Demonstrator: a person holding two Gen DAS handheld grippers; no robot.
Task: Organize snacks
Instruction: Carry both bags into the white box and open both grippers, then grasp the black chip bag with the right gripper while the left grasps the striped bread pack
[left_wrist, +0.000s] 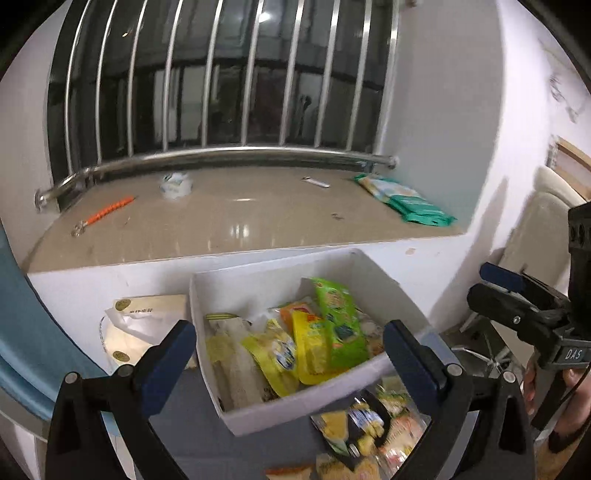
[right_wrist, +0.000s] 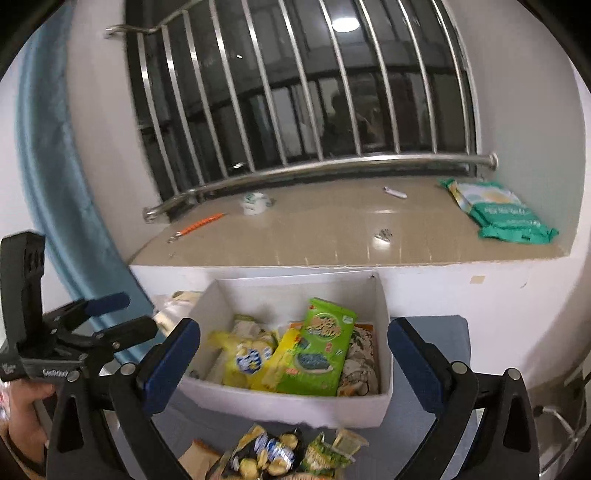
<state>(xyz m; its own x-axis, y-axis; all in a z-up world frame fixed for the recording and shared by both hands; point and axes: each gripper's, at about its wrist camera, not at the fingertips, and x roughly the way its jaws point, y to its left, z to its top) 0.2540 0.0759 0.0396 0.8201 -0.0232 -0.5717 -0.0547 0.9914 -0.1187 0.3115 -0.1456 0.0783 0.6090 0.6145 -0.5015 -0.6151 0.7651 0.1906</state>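
Both grippers, left gripper (left_wrist: 290, 365) and right gripper (right_wrist: 293, 363), spread, empty. Pinch the crinkly, light loose packets (right_wrist: 273, 456) by the seam, near the white box (right_wrist: 295, 410) front edge.

Glossy plastic snack packets (right_wrist: 317, 350), matt cardboard box (right_wrist: 295, 408)

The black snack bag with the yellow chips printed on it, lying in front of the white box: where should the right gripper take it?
Come from above with the right gripper, which is open. The black snack bag lies flat among other loose packets, so pinch its crinkled upper edge nearest the white box, probably the freest part.
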